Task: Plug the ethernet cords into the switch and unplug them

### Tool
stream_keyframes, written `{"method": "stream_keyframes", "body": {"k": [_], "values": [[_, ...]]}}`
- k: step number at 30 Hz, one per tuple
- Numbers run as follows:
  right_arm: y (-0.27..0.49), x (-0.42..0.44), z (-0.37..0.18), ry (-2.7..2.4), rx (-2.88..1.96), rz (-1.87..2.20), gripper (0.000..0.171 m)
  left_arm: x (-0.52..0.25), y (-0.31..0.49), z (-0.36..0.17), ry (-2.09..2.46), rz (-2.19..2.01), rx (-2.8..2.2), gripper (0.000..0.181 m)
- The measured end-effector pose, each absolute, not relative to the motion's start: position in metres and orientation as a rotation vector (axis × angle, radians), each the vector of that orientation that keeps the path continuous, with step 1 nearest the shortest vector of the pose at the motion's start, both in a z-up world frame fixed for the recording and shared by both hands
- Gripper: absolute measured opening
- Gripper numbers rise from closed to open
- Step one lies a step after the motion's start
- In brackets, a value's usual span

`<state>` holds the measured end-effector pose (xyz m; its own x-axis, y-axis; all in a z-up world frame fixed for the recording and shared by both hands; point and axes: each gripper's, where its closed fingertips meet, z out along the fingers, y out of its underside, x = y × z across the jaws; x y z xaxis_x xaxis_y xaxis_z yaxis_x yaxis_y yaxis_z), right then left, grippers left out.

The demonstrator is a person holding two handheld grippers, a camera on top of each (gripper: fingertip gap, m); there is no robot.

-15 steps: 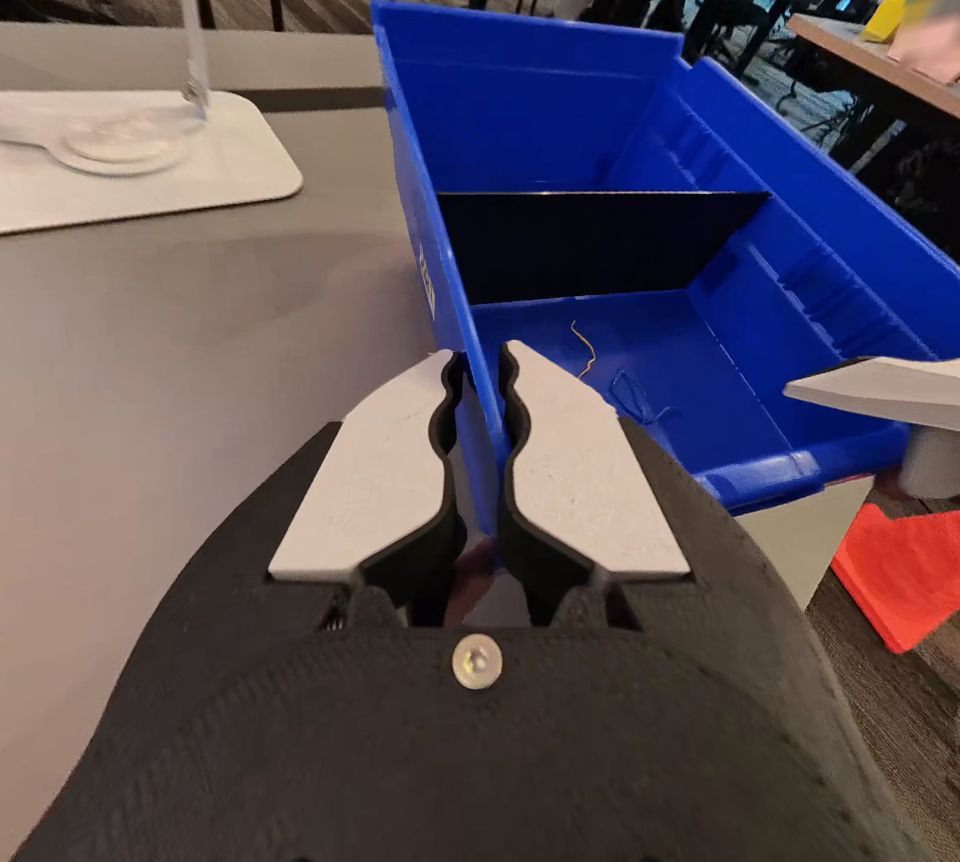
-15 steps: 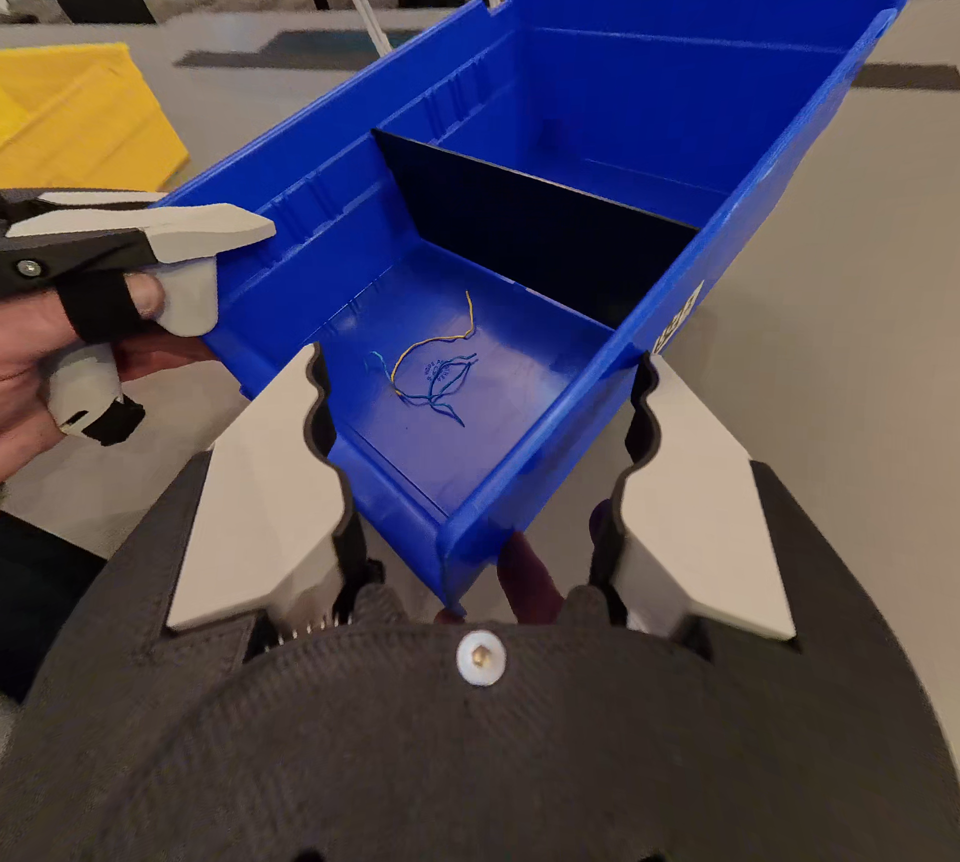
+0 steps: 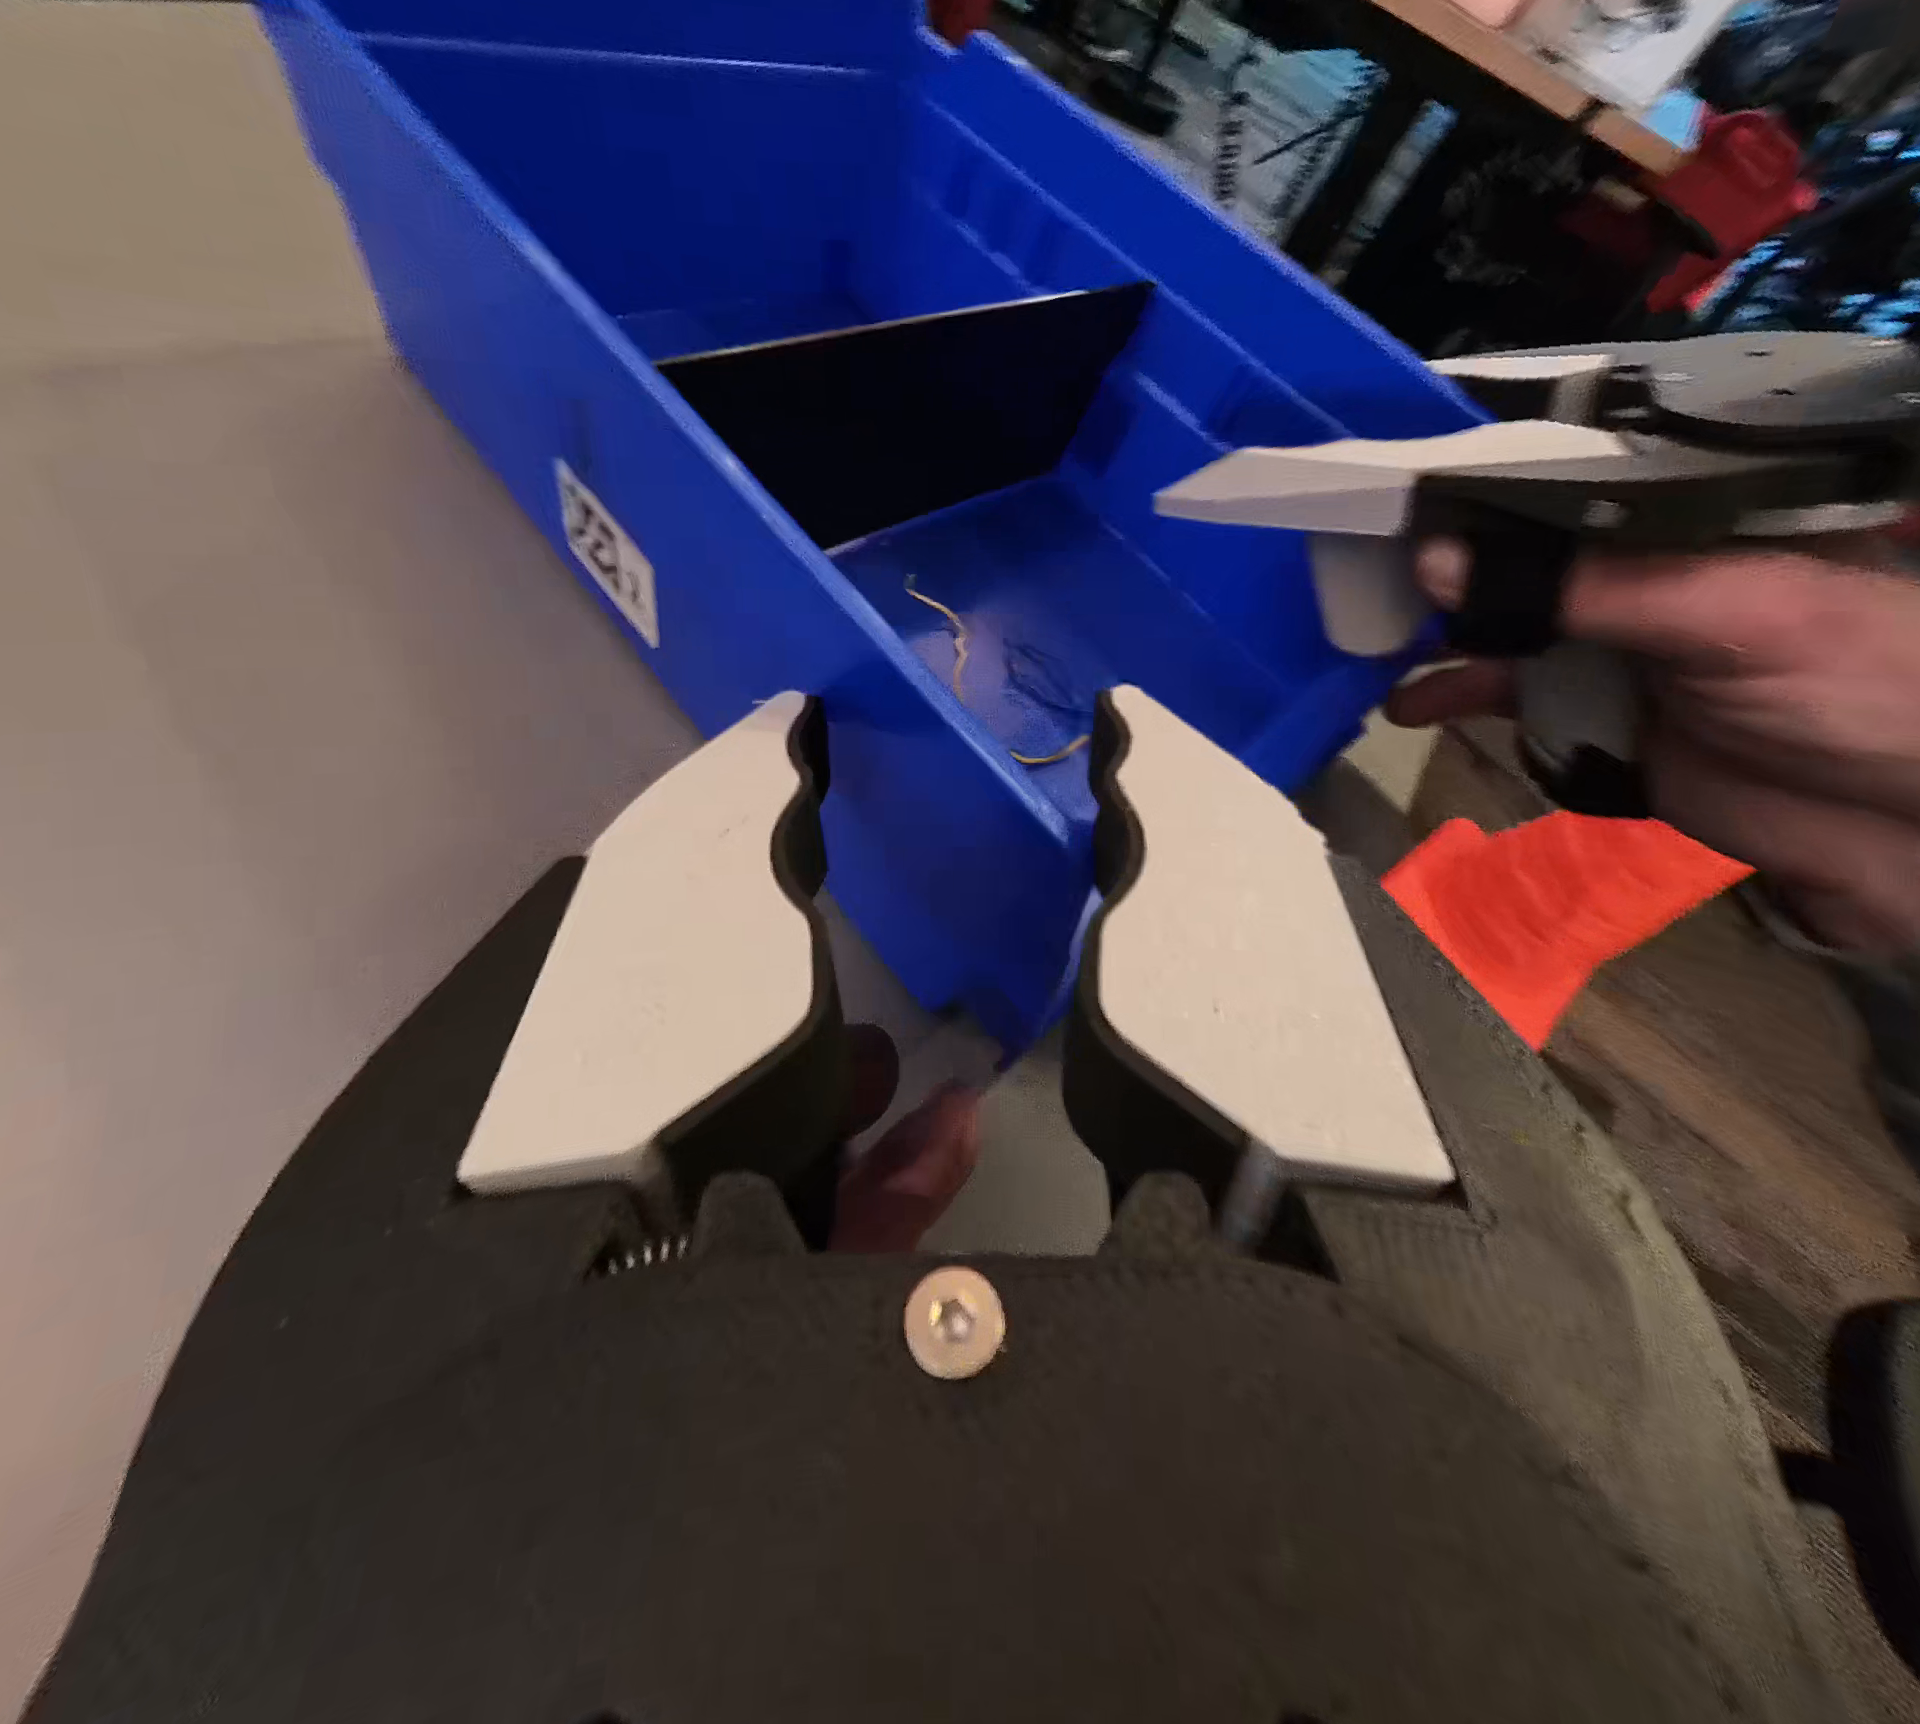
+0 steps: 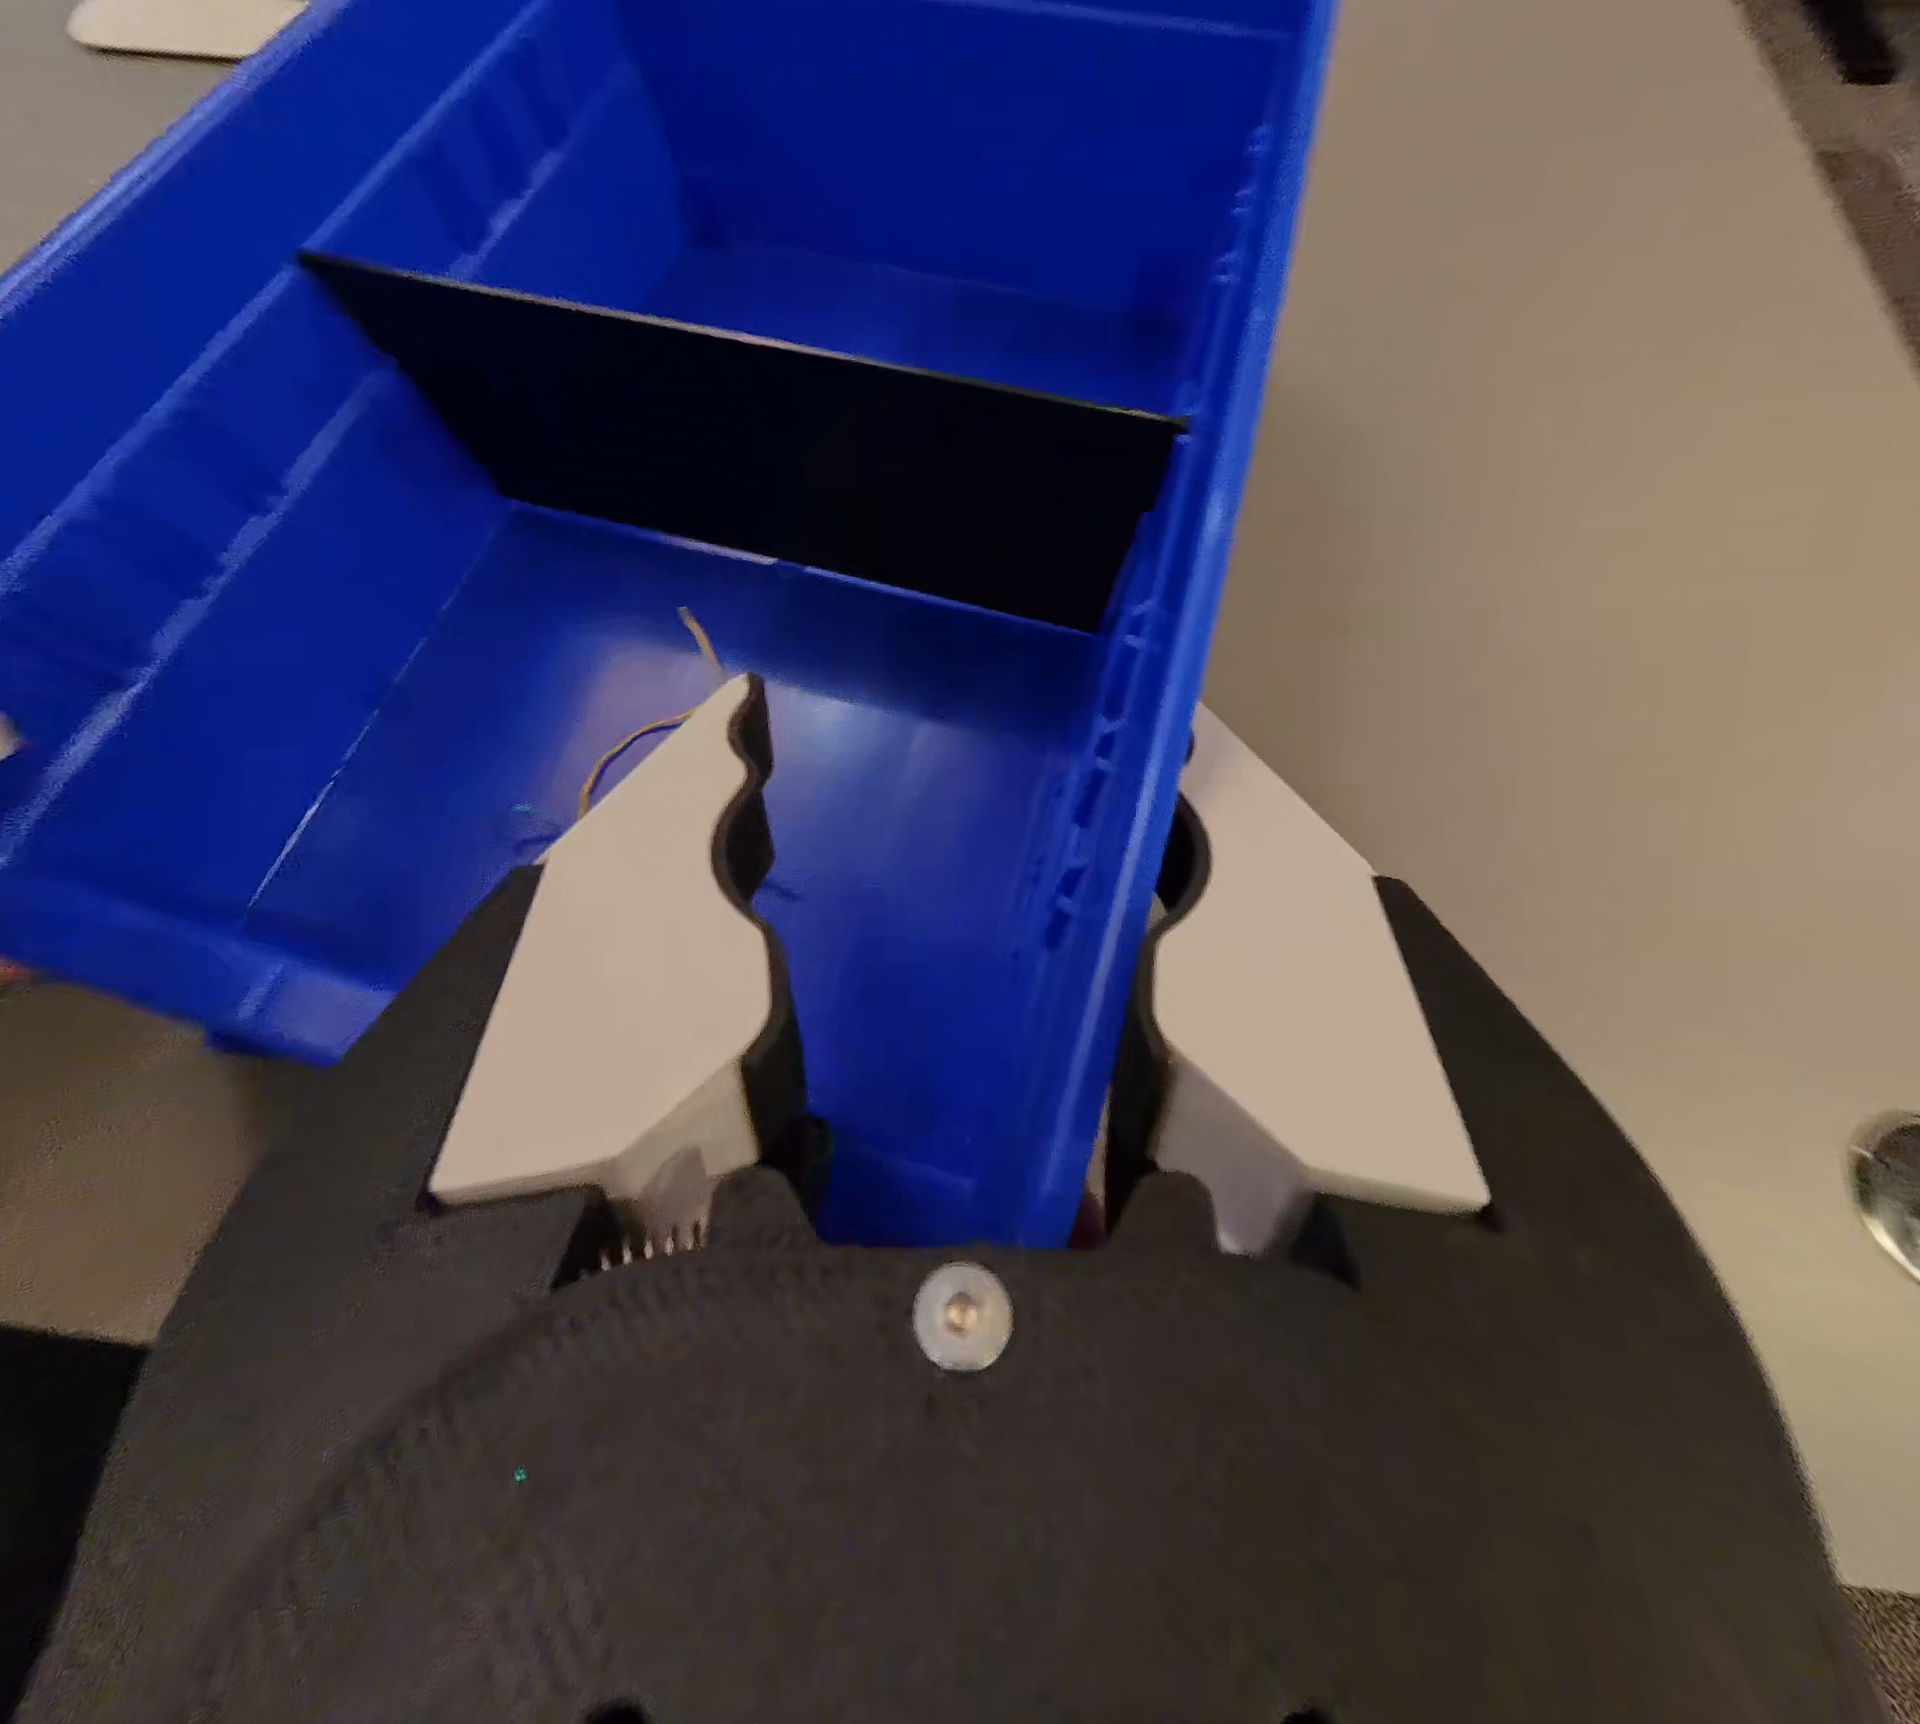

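Altogether two tongs (image 3: 956,744) (image 4: 971,734), one bin (image 3: 665,240).

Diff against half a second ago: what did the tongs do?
Left tongs opened, letting go of the blue bin wall; its corner sits loose between them. Right tongs pushed forward to straddle the side wall, still open. Wire scraps and black divider unchanged.

We lose the blue bin's (image 4: 935,116) near left corner past the edge of the right wrist view, and the right gripper's (image 4: 966,843) fingers cover part of the thin wire scraps (image 4: 634,739) on its floor. In the left wrist view, the white sticker (image 3: 606,554) on the bin wall is smeared, the hand (image 3: 1704,698) holding the other gripper is blurred, and the background tables (image 3: 1455,22) perhaps carry boxes.
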<state>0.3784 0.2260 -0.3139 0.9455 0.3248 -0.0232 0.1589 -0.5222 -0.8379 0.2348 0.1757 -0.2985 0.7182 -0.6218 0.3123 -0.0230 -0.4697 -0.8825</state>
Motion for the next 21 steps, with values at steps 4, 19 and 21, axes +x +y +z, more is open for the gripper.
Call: {"method": "stream_keyframes", "body": {"k": [4,19,21], "values": [[0.237,0.422,-0.312,-0.293,-2.095,0.090,0.034,0.260,0.158,-0.295,0.672,-0.875,-1.918,0.052],[0.255,0.455,-0.310,-0.405,-2.070,-0.030,0.009,-0.182,0.145,-0.181,0.260,0.278,-1.869,0.064],[0.257,0.463,-0.311,-0.416,-2.088,-0.042,0.009,-0.259,0.126,-0.181,0.141,0.472,-1.899,0.070]]}}
